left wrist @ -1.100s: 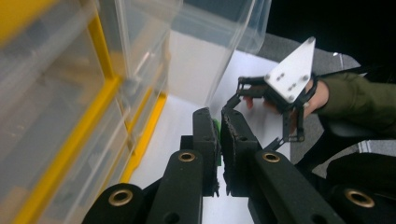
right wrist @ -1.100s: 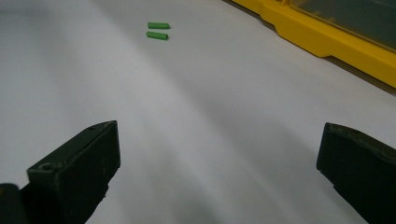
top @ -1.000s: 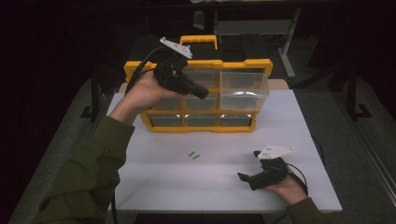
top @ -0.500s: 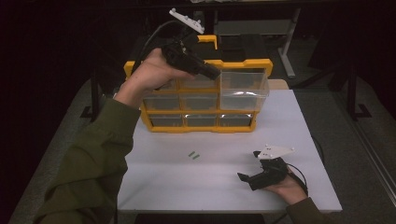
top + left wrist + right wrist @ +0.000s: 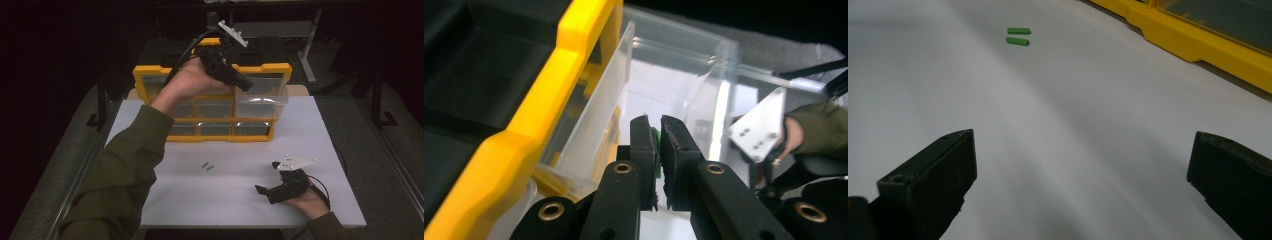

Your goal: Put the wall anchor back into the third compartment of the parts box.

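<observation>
A yellow organizer box [image 5: 150, 75] with clear drawers stands upright at the back of the white table [image 5: 240, 200]. Its top right clear drawer [image 5: 262, 95] is pulled out. My left gripper [image 5: 245, 82] hangs above that drawer, shut on a small green piece [image 5: 656, 137] pinched between its pads. Two more green pieces [image 5: 206, 165] lie side by side on the table in front of the box, also in the right gripper view [image 5: 1018, 36]. My right gripper [image 5: 266, 187] rests near the table's front right, jaws wide open and empty.
The yellow box edge [image 5: 1198, 45] runs along the far right of the right gripper view. Dark floor and metal stand legs [image 5: 307, 50] surround the table. Bare white surface lies between the green pieces and the right gripper.
My left gripper has risen and moved right, from in front of the box to above the open top right drawer. The right gripper has stayed put.
</observation>
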`<state>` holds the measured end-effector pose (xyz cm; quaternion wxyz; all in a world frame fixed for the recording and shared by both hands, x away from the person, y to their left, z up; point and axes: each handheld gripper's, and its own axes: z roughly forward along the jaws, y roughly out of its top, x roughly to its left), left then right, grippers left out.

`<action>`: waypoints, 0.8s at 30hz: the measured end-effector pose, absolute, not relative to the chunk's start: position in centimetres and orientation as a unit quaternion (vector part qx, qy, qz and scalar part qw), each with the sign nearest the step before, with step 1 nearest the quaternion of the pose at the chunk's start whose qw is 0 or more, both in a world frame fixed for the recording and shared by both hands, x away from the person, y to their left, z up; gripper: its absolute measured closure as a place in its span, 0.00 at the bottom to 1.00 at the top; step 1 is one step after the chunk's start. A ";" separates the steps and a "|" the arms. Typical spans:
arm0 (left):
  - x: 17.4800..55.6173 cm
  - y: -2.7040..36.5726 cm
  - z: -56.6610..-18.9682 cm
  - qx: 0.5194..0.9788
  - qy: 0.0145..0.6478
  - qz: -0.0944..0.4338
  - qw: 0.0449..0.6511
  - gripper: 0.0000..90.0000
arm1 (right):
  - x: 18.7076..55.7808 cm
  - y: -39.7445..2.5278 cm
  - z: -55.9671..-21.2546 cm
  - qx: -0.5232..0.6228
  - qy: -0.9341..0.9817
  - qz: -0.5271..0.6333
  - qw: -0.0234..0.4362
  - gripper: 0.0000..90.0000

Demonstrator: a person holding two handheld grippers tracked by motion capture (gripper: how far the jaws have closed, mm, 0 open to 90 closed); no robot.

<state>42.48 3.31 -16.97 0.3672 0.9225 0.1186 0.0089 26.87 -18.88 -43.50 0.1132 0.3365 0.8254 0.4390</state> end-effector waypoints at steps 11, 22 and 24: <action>42.5 3.0 -17.0 0.916 0.129 0.001 0.379 0.84 | 26.9 -19.0 -43.4 0.336 0.824 0.442 0.113 0.00; 41.8 5.9 -15.5 0.910 0.132 -0.018 0.394 1.00 | 26.9 -18.9 -43.5 0.336 0.825 0.441 0.113 0.00; 41.6 6.6 -15.3 0.909 0.134 -0.016 0.394 1.00 | 26.9 -18.9 -43.5 0.337 0.825 0.440 0.113 0.00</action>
